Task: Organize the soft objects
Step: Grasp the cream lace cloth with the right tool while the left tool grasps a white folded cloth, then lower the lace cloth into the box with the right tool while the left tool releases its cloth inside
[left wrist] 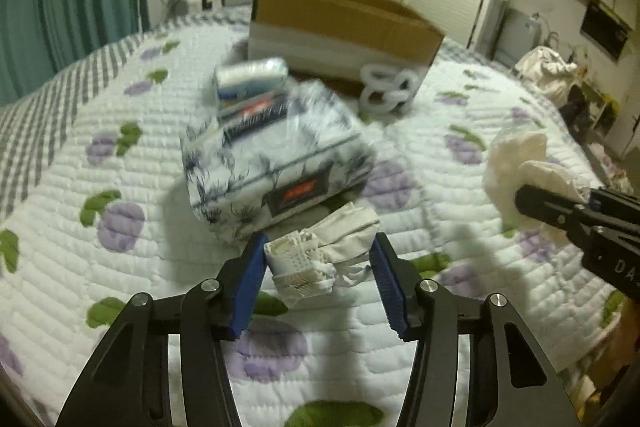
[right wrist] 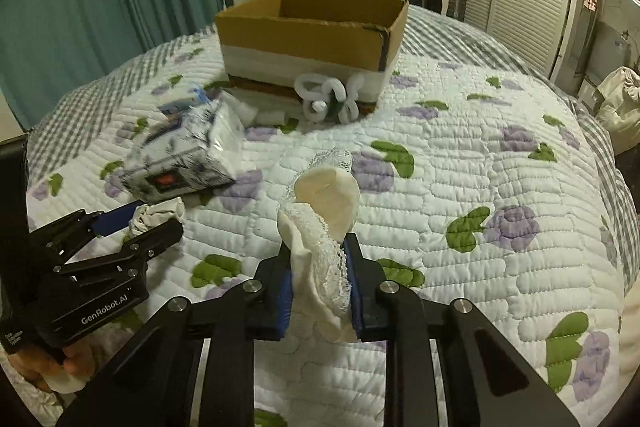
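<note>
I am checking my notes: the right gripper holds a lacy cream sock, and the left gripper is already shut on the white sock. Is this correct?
Not quite. The left gripper is open, its pads either side of the white sock, as the left wrist view shows. The right gripper does hold the lacy cream sock.

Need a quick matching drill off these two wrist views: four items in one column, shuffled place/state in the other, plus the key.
Items
1. cream lace sock
2. white knit sock
3. cardboard box
4. tissue pack

States
A. open-topped, at the far side of the bed
B. clamped upright in the right gripper
C. lying on the quilt between the open left gripper fingers
D. plastic-wrapped, lying on the quilt in front of the box

Pairs: 1-B, 2-C, 3-A, 4-D
</note>
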Action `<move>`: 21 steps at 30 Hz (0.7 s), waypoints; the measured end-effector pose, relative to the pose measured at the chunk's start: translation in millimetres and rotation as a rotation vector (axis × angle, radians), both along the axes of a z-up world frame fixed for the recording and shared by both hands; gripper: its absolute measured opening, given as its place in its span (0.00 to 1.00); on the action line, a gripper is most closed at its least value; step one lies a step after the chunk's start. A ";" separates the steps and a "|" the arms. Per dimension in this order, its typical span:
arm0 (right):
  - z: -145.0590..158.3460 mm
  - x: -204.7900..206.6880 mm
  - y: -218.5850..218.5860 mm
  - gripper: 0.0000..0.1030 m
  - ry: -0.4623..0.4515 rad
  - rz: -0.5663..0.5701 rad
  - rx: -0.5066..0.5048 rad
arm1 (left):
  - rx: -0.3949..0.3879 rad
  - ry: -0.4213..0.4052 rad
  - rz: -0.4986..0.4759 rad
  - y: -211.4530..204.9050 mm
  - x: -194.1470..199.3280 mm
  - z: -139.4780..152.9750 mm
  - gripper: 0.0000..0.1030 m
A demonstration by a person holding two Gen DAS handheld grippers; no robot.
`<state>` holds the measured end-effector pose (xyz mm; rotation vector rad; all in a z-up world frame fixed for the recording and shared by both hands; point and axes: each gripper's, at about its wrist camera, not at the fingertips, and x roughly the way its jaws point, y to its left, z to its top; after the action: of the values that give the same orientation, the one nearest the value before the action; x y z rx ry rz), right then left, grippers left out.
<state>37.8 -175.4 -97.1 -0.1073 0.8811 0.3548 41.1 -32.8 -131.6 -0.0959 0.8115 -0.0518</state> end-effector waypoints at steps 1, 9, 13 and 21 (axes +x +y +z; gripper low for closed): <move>5.4 -3.3 0.8 0.21 -0.012 0.005 0.006 | 0.000 -0.018 -0.003 -1.3 -3.6 7.7 0.50; 59.1 -27.3 8.2 0.21 -0.105 0.058 0.062 | -0.011 -0.094 -0.033 -3.9 -10.5 57.1 0.50; 96.9 -20.7 14.0 0.21 -0.181 0.082 0.055 | 0.006 -0.156 -0.044 1.0 0.6 91.4 0.50; 172.1 40.3 25.4 0.21 -0.277 0.110 0.087 | 0.060 -0.279 -0.086 16.2 69.2 158.4 0.50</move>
<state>78.1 -150.0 75.0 -0.1214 0.5861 0.4679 110.4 -16.5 26.8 0.0034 0.5374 -0.1195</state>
